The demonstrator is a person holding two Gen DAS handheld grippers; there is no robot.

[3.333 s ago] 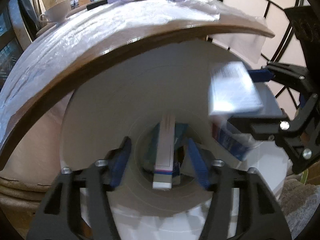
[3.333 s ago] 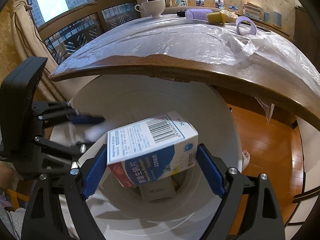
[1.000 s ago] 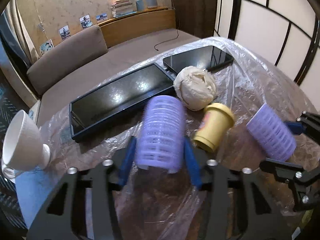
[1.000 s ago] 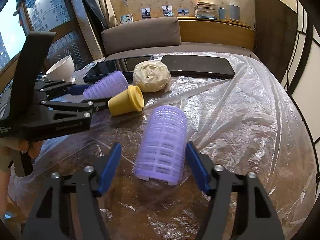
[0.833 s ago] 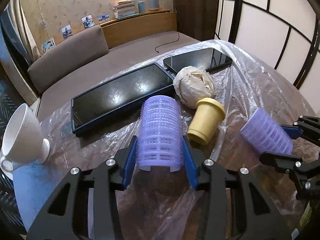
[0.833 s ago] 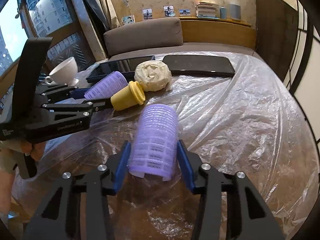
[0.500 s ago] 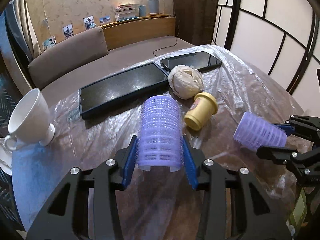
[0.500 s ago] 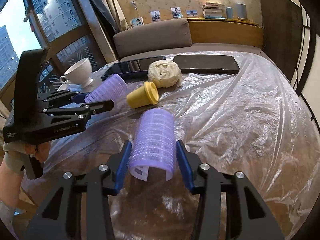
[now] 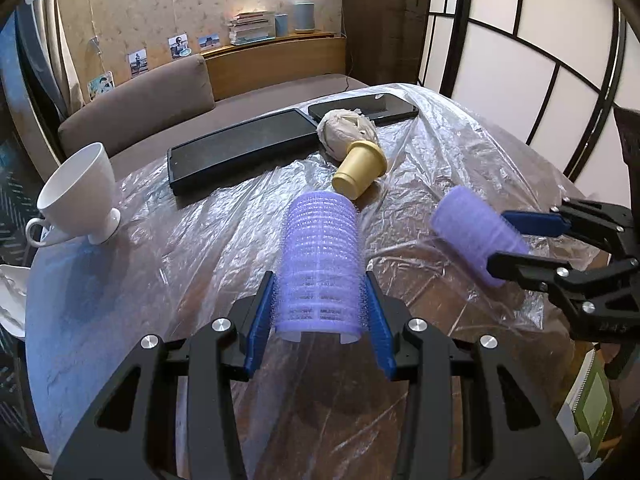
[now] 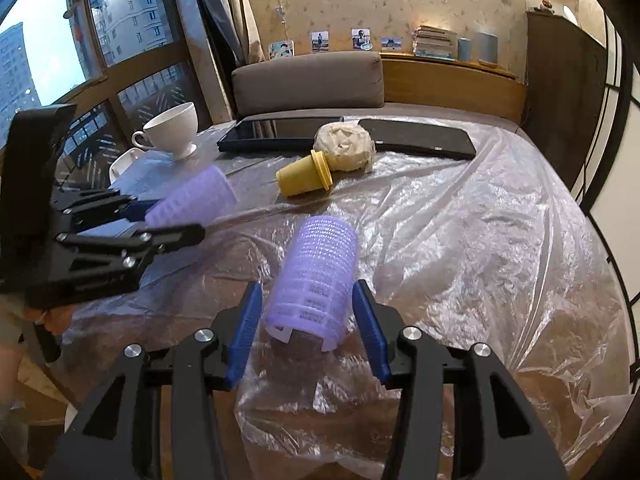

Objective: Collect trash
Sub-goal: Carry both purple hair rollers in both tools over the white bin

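Note:
My left gripper is shut on a purple hair roller and holds it above the plastic-covered table. My right gripper is shut on a second purple hair roller, also held above the table. Each gripper shows in the other's view: the right one with its roller, the left one with its roller. A yellow plastic cup lies on its side against a crumpled paper ball at the far middle of the table.
Two black tablets lie at the table's far edge. A white teacup stands at the left by a white saucer. A brown sofa is behind the table. A window is at the left, paper screens at the right.
Both grippers have pulled back and up from the table, each with its purple roller still held. The cup, paper ball and tablets now sit farther away in both views.

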